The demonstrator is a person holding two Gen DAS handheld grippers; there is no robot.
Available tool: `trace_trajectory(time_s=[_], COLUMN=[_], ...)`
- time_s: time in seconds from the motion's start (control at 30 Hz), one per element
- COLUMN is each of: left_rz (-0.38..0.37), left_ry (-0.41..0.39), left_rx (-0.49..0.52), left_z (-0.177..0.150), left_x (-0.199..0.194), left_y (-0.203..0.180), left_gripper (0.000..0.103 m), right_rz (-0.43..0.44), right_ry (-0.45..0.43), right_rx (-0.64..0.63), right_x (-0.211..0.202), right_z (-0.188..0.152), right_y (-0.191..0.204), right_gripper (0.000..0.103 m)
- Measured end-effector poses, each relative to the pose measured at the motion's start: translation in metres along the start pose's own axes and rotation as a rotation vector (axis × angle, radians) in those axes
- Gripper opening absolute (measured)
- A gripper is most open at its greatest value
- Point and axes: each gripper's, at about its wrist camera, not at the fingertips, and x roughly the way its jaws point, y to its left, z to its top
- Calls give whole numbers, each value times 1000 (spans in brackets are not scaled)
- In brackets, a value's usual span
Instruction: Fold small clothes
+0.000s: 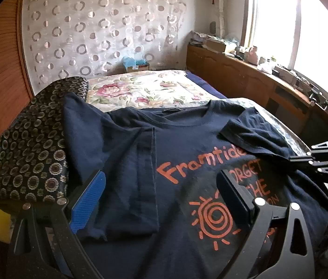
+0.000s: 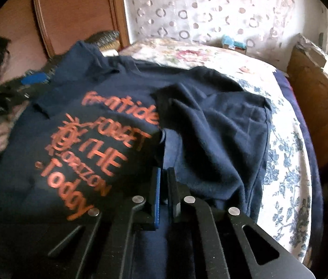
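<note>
A navy T-shirt (image 1: 182, 153) with orange print lies face up on the bed; it also shows in the right wrist view (image 2: 75, 139). Its left side is folded inward over the chest. My left gripper (image 1: 161, 181) is open and empty, just above the shirt's front. My right gripper (image 2: 162, 174) is shut on the shirt's right side, holding that dark fabric (image 2: 215, 134) folded over the print. It appears at the right edge of the left wrist view (image 1: 315, 158).
A floral bedspread (image 1: 145, 88) covers the bed. A dark patterned cloth (image 1: 31, 153) lies left of the shirt. A wooden cabinet (image 1: 245, 76) with clutter runs along the window side. A wooden wardrobe (image 2: 70, 11) stands at the left.
</note>
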Motion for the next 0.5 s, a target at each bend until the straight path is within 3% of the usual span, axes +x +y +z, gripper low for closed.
trace_trajectory(time_s=[0.13,0.27,0.37,0.43,0.5], left_rz=[13,21,36,43,51], left_ry=[-5,-17,-34,-46,-55], left_rx=[-7,-15,-18,-21,-22], left_z=[3,11,19,25,32], left_x=[0,-1,-4,-4,-3], left_y=[6,15,26,35,44], left_gripper=[97,97,97,96,91], right_rz=[65,70,55,57,41], right_ry=[-3,17,15,1,-16], right_rx=[11,16,18,25,24], right_x=[-7,-1,1,-2,-4], right_z=[-3,-8,-5,2,8], right_y=[3,6,3,-1,-6], right_gripper=[5,6,21,38,43])
